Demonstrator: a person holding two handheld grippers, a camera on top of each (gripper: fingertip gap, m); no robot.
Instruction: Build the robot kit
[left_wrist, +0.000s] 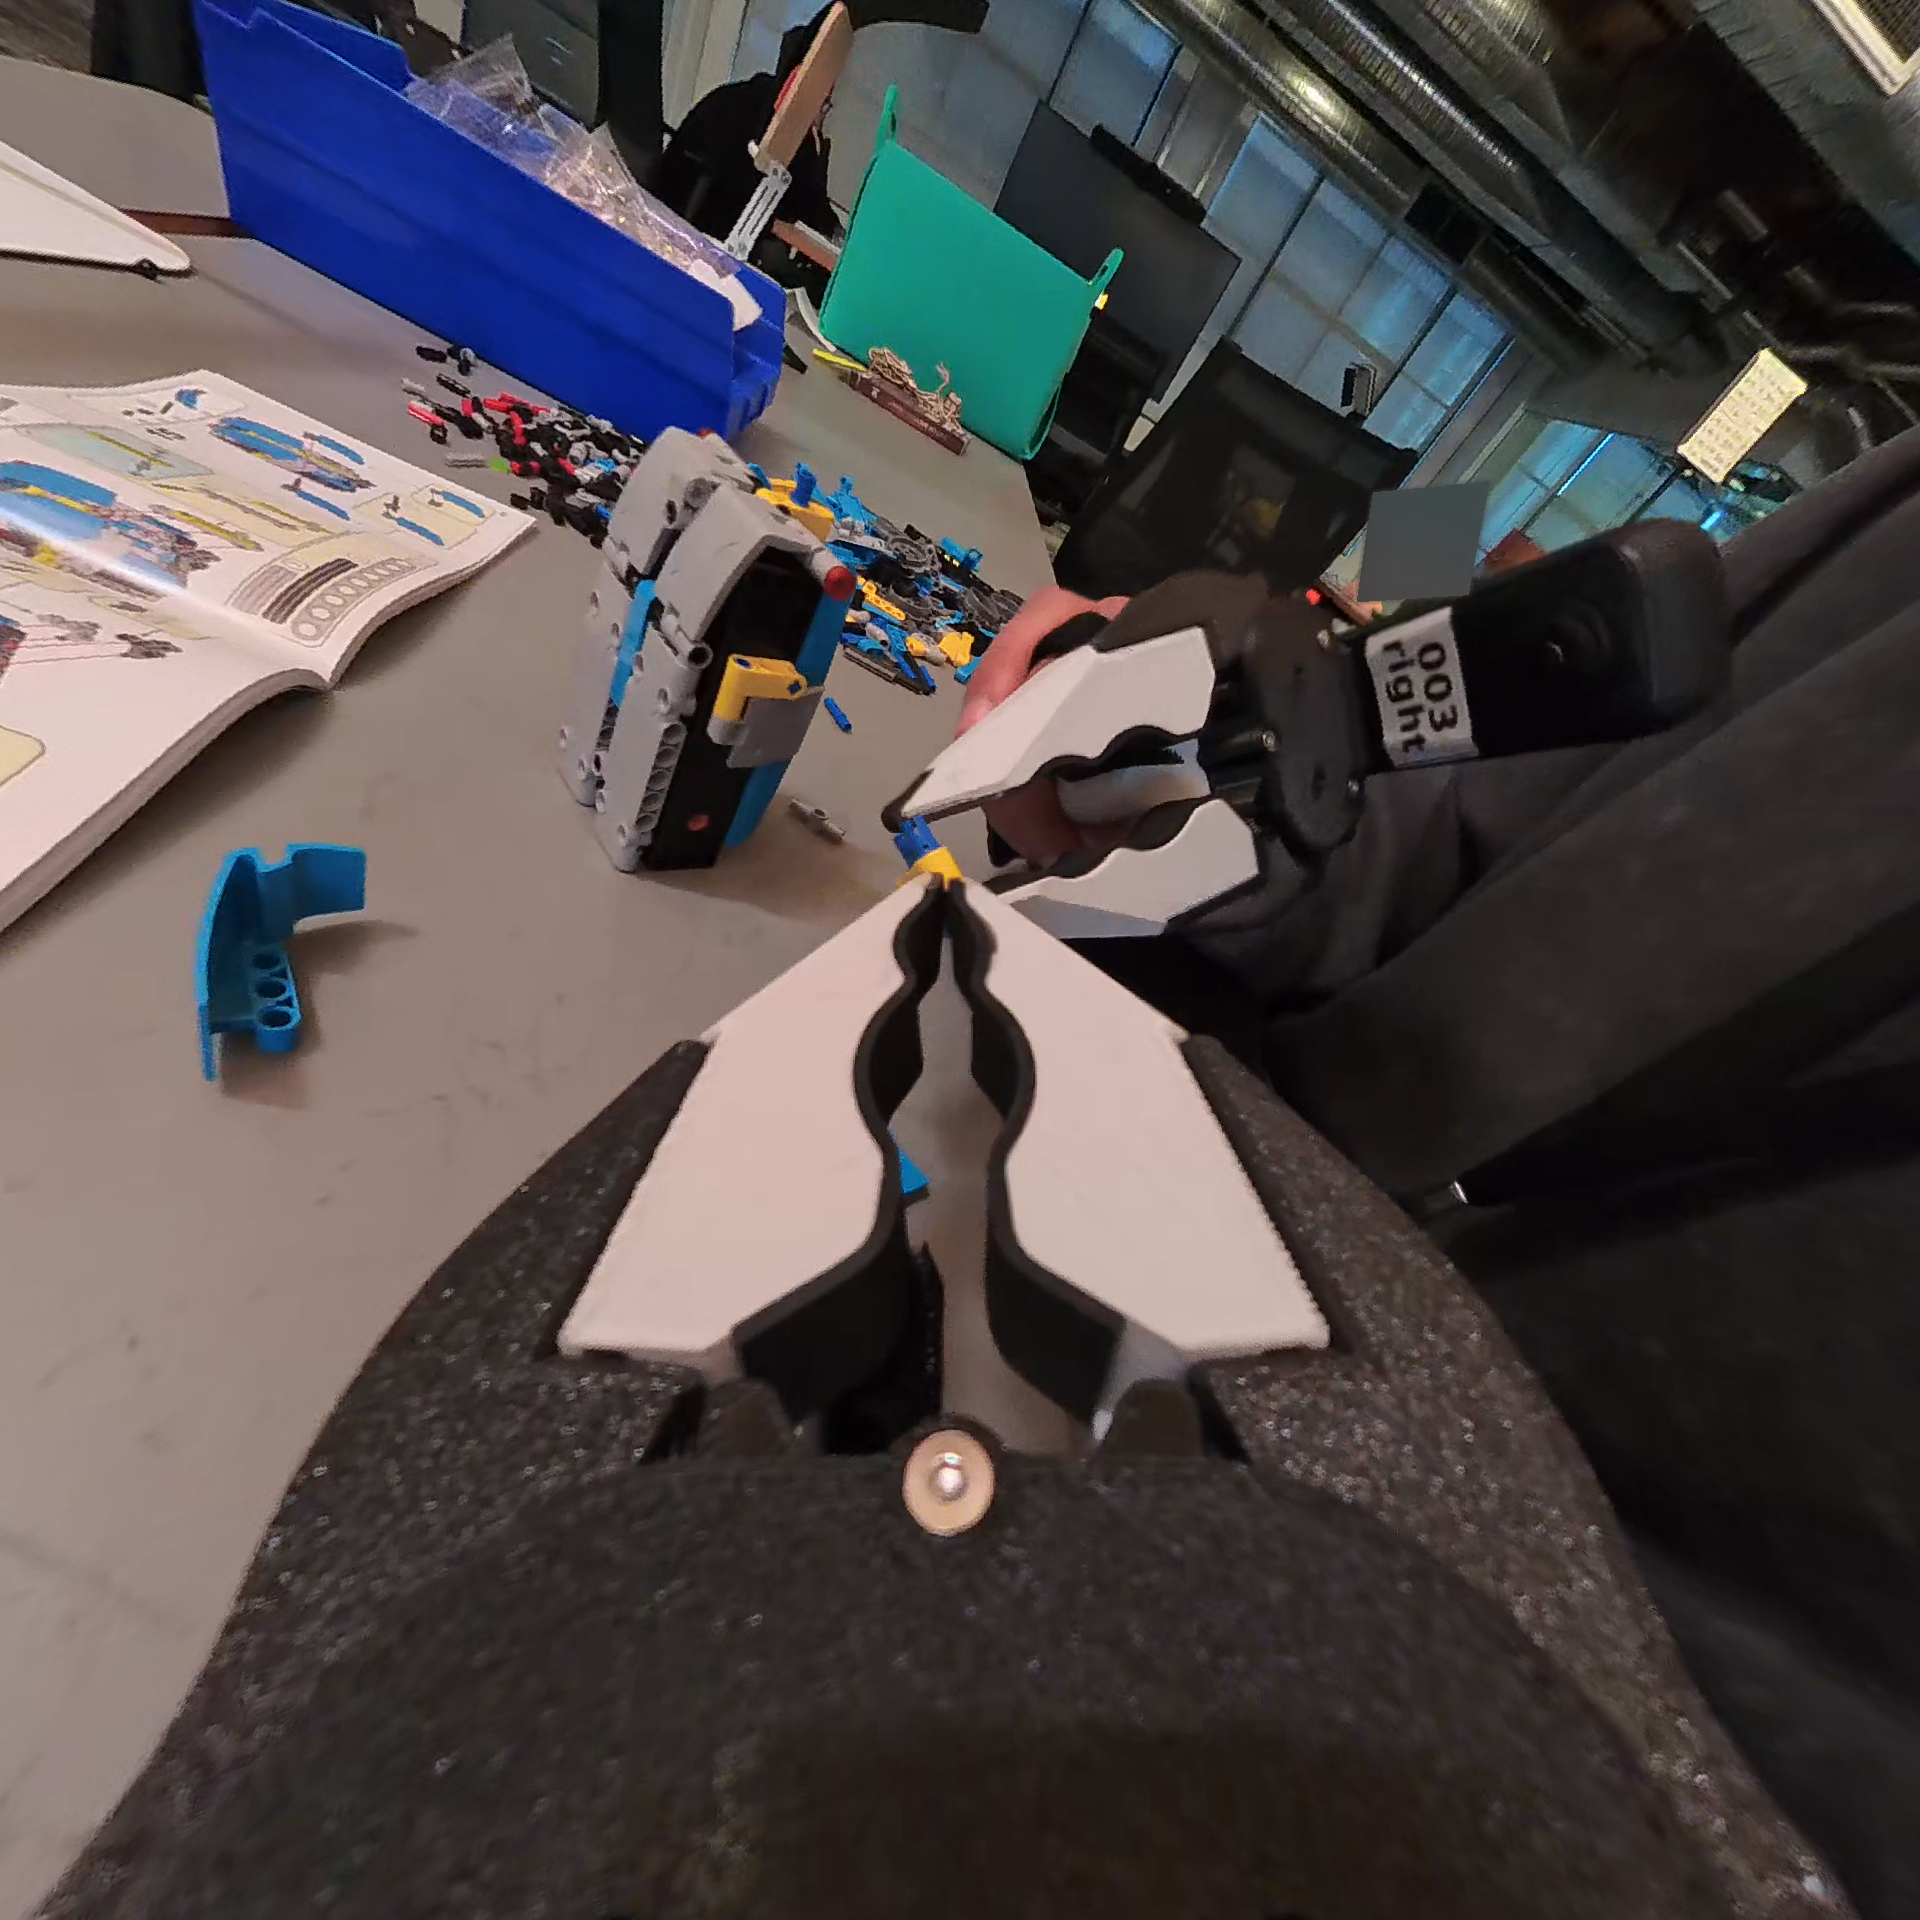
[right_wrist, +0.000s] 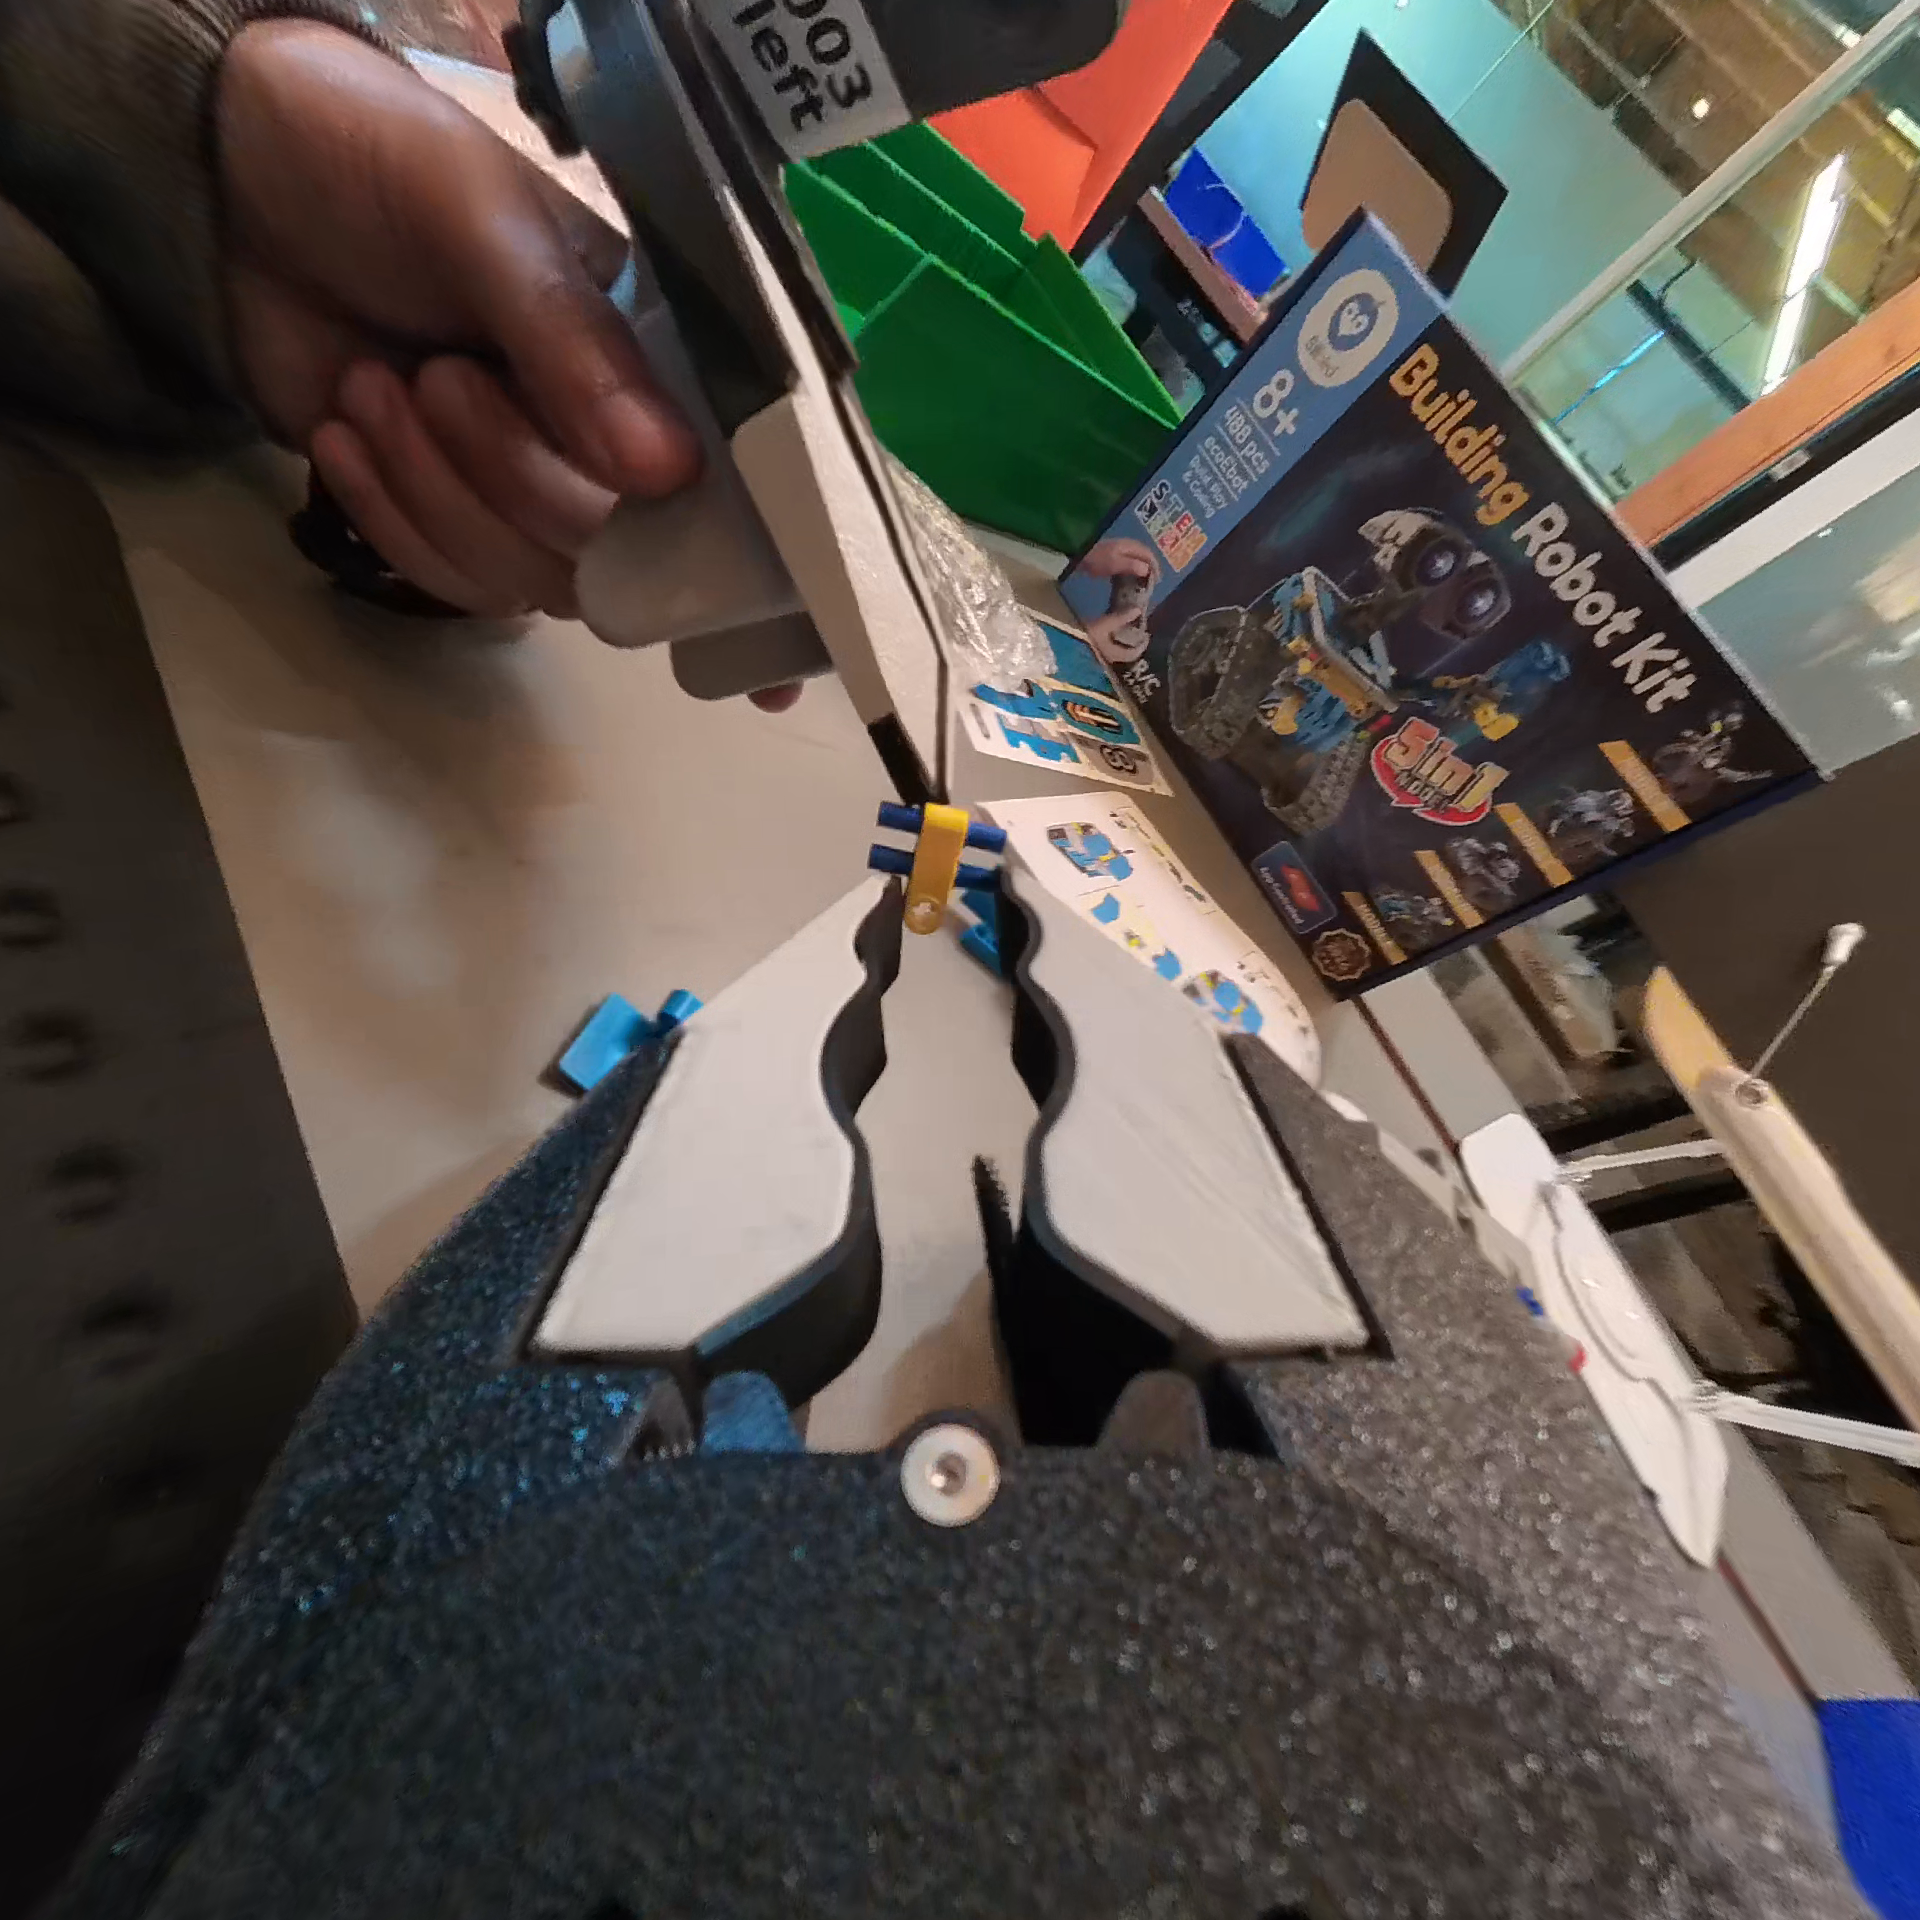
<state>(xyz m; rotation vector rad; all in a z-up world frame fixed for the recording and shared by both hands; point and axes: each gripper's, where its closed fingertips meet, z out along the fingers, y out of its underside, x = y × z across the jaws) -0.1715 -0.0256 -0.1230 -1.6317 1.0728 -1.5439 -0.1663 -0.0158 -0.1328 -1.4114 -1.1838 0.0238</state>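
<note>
A thin yellow beam (right_wrist: 935, 852) with two blue pins (right_wrist: 891, 837) through it hangs above the grey table (left_wrist: 364, 1195). My right gripper (right_wrist: 943, 894) is shut on it: one fingertip presses each end of the lower pin. The left wrist view shows the same, with the right gripper (left_wrist: 951, 854) coming in from the right around the beam (left_wrist: 935, 862) and a pin (left_wrist: 914, 833). My left gripper (left_wrist: 940, 899) is shut, its tips against the beam's upper end. In the right wrist view the left gripper (right_wrist: 920, 784) comes down from above.
A partly built grey, black and blue model (left_wrist: 686, 675) stands on the table. Near it are loose small parts (left_wrist: 904, 592), an open instruction booklet (left_wrist: 208, 540), a blue curved panel (left_wrist: 260, 945) and a blue bin (left_wrist: 468, 208). The kit box (right_wrist: 1455, 644) and sticker sheet (right_wrist: 1060, 707) lie beyond. My left and right fingertips are right by each other.
</note>
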